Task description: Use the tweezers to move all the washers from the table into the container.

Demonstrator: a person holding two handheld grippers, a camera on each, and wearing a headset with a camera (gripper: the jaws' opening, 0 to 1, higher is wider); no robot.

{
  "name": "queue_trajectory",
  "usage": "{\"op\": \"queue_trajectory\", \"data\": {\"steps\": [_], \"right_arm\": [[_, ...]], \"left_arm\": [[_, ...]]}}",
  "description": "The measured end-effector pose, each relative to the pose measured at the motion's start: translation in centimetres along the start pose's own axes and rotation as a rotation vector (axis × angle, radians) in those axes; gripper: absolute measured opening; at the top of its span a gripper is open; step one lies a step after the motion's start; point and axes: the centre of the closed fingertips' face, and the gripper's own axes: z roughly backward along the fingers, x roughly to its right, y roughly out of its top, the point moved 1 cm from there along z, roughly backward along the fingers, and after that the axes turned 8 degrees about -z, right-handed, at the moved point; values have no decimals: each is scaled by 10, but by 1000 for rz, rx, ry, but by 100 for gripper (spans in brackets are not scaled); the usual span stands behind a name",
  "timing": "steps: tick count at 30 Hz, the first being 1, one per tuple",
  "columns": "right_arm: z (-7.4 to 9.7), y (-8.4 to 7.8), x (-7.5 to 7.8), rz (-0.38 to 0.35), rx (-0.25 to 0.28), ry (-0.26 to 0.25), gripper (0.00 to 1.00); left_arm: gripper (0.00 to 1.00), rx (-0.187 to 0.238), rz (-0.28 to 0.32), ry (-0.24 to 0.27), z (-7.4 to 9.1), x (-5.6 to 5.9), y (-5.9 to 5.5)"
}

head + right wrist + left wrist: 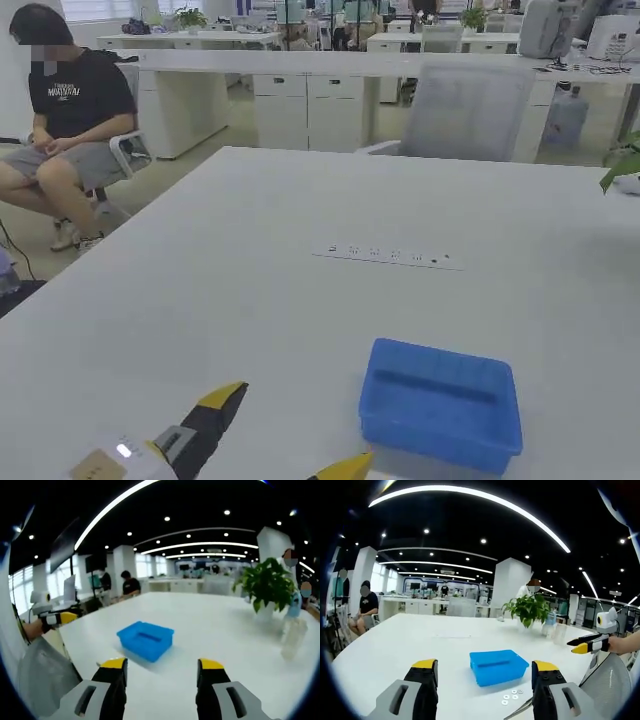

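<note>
Your head view is evenly bright: soft, flat light falls on the white table [250, 300], and there is only a faint shadow under the blue container [440, 400]. In both gripper views the fisheye bends the ceiling light strips [470, 491] into arcs, and the ceiling around them reads dark. The right gripper view is softer, slightly blurred, and its table top glares almost white near the plant [267, 582]. Far desks look hazy.
</note>
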Motion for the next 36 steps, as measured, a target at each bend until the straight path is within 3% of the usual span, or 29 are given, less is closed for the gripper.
{"op": "queue_trajectory", "data": {"steps": [15,36], "right_arm": [[-2,-6,-3,7,-38,7,52],[-2,-8,2,12,-52,-35,52]], "left_arm": [[75,-14,-3,-9,-1,1,-1],[74,-16,5,-30,-3,4,-1]]}}
